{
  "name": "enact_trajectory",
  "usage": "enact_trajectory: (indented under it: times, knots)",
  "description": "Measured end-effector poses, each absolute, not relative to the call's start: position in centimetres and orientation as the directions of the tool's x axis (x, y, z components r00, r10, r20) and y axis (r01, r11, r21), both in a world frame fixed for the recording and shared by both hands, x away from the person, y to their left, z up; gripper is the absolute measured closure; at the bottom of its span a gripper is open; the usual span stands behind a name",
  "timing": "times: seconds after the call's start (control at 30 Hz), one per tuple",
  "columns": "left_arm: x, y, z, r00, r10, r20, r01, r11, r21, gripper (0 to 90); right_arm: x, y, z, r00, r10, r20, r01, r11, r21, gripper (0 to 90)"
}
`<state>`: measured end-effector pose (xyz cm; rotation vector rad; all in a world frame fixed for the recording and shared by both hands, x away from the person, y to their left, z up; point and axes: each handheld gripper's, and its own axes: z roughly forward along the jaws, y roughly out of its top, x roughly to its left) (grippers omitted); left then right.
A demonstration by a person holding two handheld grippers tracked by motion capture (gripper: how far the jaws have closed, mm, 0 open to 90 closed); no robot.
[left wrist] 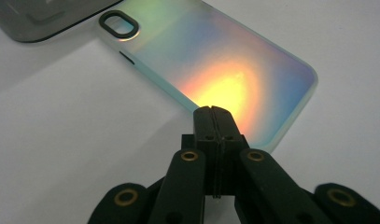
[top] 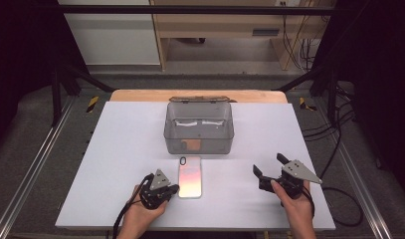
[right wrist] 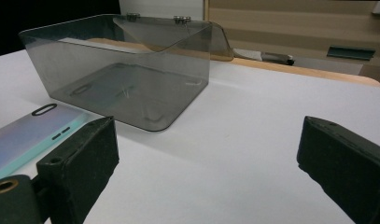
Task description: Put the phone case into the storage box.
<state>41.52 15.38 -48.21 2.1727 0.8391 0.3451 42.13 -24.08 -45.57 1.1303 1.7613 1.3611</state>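
Iridescent phone case (top: 190, 176) flat on white desk (top: 115, 149), just in front of grey clear box (top: 199, 128). Left tool (top: 173, 189) closed tight, empty, tips at case's left edge. Right tool (top: 269, 166) spread wide, empty, well right of case.

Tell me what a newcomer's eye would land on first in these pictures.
First, the iridescent phone case, lying flat near the front middle of the white table and shimmering pink, yellow and blue. Just behind it stands a smoky transparent box with its hinged lid thrown back. The left gripper, jaws shut, sits at the case's left edge; the right gripper waits open at the right.
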Motion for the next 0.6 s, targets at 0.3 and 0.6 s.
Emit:
enact_trajectory:
  times: [0.3,0.6]
  knots:
    - [41.0,12.4,-48.2,0.786,0.618,-0.01,0.419,-0.522,0.743,90.0,42.1,-24.2,-45.5,-0.428,0.904,0.021,0.245,0.094,0.965,5.7]
    - [40.6,9.8,-48.2,0.81,0.586,-0.014,0.397,-0.532,0.748,90.0,42.1,-24.3,-45.5,-0.428,0.903,0.026,0.25,0.091,0.964,5.8]
